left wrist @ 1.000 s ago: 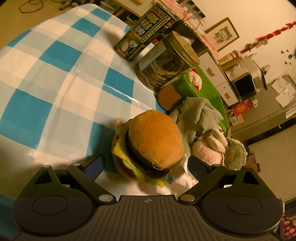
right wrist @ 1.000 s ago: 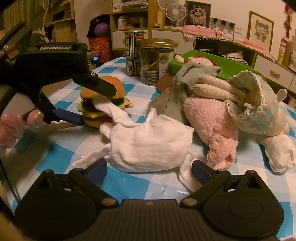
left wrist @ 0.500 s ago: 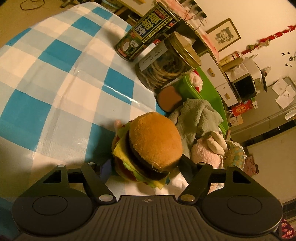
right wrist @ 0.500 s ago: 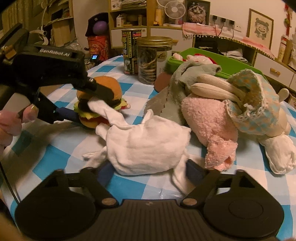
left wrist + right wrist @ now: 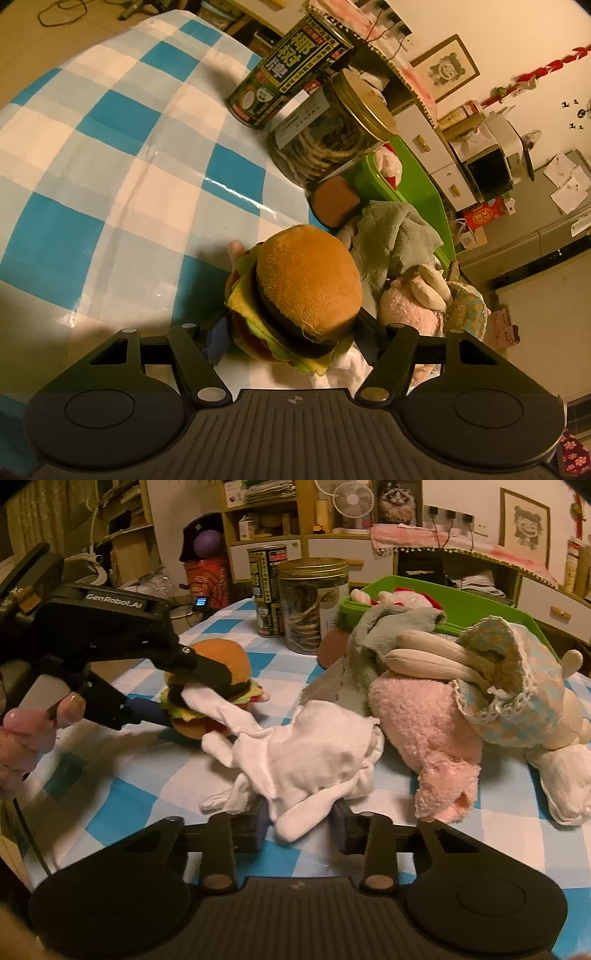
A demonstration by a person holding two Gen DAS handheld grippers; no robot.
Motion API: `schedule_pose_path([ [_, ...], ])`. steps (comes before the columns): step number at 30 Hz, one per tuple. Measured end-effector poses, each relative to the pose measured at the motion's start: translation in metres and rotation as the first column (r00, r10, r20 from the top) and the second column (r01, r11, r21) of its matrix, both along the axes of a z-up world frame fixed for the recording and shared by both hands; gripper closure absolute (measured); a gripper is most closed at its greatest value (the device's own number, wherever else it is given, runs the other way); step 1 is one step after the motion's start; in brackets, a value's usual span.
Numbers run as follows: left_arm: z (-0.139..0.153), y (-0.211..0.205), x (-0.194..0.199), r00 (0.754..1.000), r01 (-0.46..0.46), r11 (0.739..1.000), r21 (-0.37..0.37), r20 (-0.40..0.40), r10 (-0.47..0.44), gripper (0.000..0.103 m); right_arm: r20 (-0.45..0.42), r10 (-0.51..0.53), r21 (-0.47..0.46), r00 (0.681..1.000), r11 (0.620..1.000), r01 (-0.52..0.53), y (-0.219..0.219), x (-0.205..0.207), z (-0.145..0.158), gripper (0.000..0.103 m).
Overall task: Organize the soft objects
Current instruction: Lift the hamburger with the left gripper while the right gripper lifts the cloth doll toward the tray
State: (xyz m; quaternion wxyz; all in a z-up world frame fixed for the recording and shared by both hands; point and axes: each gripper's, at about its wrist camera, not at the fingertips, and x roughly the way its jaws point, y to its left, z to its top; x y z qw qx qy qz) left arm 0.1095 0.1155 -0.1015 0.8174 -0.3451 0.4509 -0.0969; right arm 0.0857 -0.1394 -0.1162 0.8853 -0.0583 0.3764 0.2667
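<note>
A plush burger (image 5: 310, 280) (image 5: 221, 657) lies on the blue-checked tablecloth (image 5: 110, 147). My left gripper (image 5: 291, 330) (image 5: 192, 698) is around it, jaws closing, with a pad pressed against each side. A crumpled white cloth (image 5: 314, 753) (image 5: 351, 358) lies just in front of the right wrist camera. My right gripper (image 5: 300, 819) is closing on its near edge, and the pads pinch the fabric. One strip of the cloth drapes over the burger. A pink plush toy (image 5: 424, 720) (image 5: 406, 302) in a checked bonnet lies to the right, touching the cloth.
A grey cloth (image 5: 373, 642) is heaped behind the pink toy, against a green tray (image 5: 461, 605) that holds a red-and-white plush. A glass jar (image 5: 314, 605), a dark can (image 5: 267, 590) and a brown round thing (image 5: 332, 650) stand behind. A hand (image 5: 29, 731) holds the left gripper.
Both grippers' jaws have drawn in. The left ones now press the burger. The right ones have pinched the white cloth, which has bunched up between them.
</note>
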Motion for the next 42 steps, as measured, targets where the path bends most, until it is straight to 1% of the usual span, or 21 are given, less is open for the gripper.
schedule_pose_path([
  [10,0.011,0.008,0.002,0.999,-0.022,1.0,0.007,0.025,0.022,0.037,0.027,0.019,0.026,0.999,0.999,-0.019,0.0,-0.003,0.008,0.097],
  [16,0.019,0.013,0.003,0.999,-0.035,0.999,0.009,0.039,0.035,0.037,0.065,0.007,0.044,0.998,0.999,-0.01,-0.003,-0.005,0.019,0.097],
  [20,0.028,0.016,0.004,0.997,-0.035,0.999,0.024,0.071,0.033,0.037,0.092,-0.017,0.068,0.996,0.998,0.011,-0.007,-0.006,0.032,0.097],
  [26,0.044,0.013,0.001,0.991,-0.027,0.997,0.071,0.132,0.017,0.037,0.131,-0.044,0.098,0.99,0.995,0.031,-0.012,-0.005,0.048,0.097],
  [29,0.047,0.009,0.001,0.991,-0.016,0.995,0.103,0.134,0.002,0.037,0.101,-0.042,0.098,0.994,0.995,0.032,-0.013,-0.002,0.046,0.097],
  [32,0.043,0.004,0.002,0.994,0.002,0.992,0.127,0.104,-0.016,0.037,0.046,-0.057,0.113,0.997,0.992,0.051,-0.017,0.002,0.039,0.096],
  [33,0.041,0.004,0.002,0.995,0.008,0.991,0.131,0.097,-0.021,0.037,0.029,-0.059,0.113,0.998,0.992,0.056,-0.018,0.003,0.037,0.09],
  [34,0.039,0.003,0.003,0.996,0.014,0.991,0.135,0.089,-0.026,0.037,0.01,-0.068,0.114,0.998,0.991,0.066,-0.019,0.005,0.034,0.079],
  [35,0.038,0.002,0.003,0.996,0.02,0.99,0.141,0.082,-0.032,0.037,-0.004,-0.077,0.115,0.997,0.99,0.077,-0.02,0.006,0.032,0.074],
  [37,0.035,0.0,0.004,0.997,0.03,0.988,0.149,0.073,-0.041,0.037,-0.031,-0.09,0.126,0.995,0.988,0.093,-0.022,0.007,0.029,0.06],
  [39,0.032,-0.003,0.005,0.997,0.046,0.986,0.158,0.056,-0.056,0.037,-0.073,-0.101,0.154,0.992,0.982,0.111,-0.022,0.012,0.025,0.058],
  [42,0.027,-0.009,0.006,0.996,0.081,0.979,0.189,0.018,-0.086,0.037,-0.17,-0.121,0.212,0.978,0.965,0.156,-0.023,0.023,0.018,0.058],
])
